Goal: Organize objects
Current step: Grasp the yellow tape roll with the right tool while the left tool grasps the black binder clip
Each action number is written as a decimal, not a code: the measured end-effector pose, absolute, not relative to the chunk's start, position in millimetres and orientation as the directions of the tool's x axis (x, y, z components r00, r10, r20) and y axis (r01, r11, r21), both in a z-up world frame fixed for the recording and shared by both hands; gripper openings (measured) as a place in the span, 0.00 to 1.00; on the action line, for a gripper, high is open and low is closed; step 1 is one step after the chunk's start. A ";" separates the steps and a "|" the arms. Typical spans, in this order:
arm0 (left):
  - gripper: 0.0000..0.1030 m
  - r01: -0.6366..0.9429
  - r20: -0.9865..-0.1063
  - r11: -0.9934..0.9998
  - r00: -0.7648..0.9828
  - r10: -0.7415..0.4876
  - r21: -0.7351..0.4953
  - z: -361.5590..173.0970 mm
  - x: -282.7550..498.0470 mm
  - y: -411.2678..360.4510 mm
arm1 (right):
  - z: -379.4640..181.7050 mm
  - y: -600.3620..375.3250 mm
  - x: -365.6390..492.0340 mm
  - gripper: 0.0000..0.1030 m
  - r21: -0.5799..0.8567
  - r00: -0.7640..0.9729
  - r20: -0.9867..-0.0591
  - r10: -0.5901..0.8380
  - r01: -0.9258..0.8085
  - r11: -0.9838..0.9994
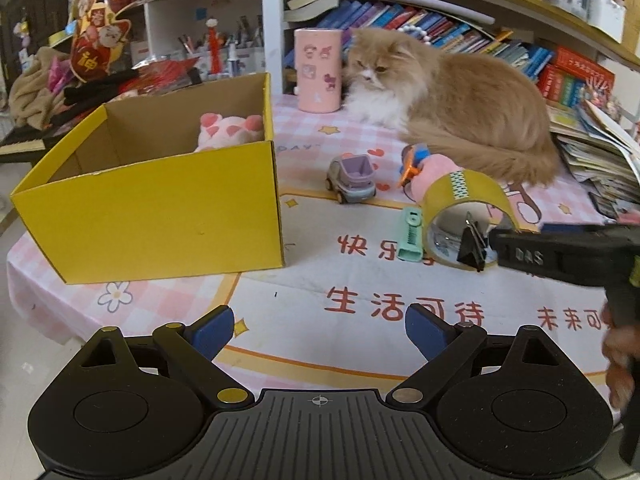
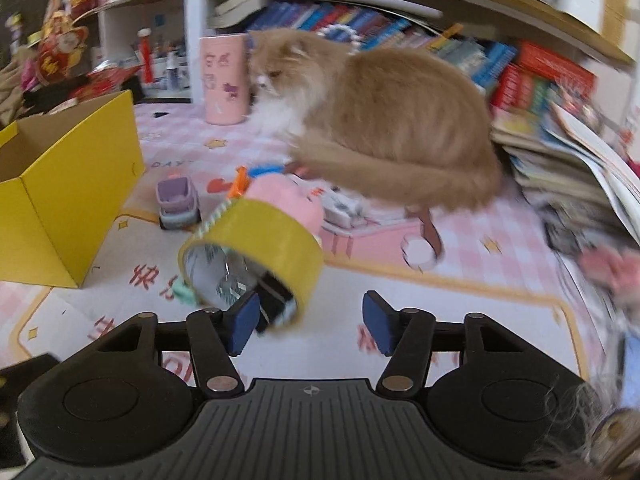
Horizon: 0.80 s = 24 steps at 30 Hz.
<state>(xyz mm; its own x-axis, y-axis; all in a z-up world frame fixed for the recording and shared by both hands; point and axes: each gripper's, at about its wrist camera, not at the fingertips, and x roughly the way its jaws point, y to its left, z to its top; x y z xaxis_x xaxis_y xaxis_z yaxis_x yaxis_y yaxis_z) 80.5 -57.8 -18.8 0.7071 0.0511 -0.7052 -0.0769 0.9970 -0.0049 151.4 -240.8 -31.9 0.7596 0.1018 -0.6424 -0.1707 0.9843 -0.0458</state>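
A yellow cardboard box (image 1: pixel 160 208) stands open at the left with a pink plush toy (image 1: pixel 230 130) inside. On the patterned cloth lie a lilac toy car (image 1: pixel 352 178), a mint green clip (image 1: pixel 412 234) and a roll of yellow tape (image 1: pixel 468 196) with a black binder clip (image 1: pixel 474 246) in its hole. My left gripper (image 1: pixel 318 332) is open over bare cloth, well short of them. My right gripper (image 2: pixel 311 326) has its jaws apart with nothing between them. Its left pad (image 2: pixel 244 328) is right beside the tape roll (image 2: pixel 256 236) and the binder clip (image 2: pixel 276 300).
A fluffy ginger cat (image 1: pixel 460 108) sits on the table behind the toys, beside a pink cup (image 1: pixel 318 70). A pink object and an orange-blue toy (image 1: pixel 414 162) lie by its tail. Stacked books and magazines (image 1: pixel 596 152) crowd the right edge. Shelves stand behind.
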 end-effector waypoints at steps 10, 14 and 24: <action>0.91 -0.134 -0.699 0.991 0.708 0.104 0.012 -17.3 93.9 -65.7 | -23.7 -257.6 190.8 0.12 0.088 0.719 -0.648 0.251 -0.257 0.962; 0.86 -0.102 -0.705 0.995 0.705 0.081 0.012 -20.0 103.0 -76.4 | -17.4 -278.4 192.2 0.05 0.219 0.676 -0.673 0.301 -0.207 0.953; 0.77 0.045 -0.712 0.999 0.702 -0.022 0.013 -33.1 134.5 -117.4 | 0.6 -333.2 169.0 0.05 0.266 0.726 -0.655 0.212 -0.041 0.963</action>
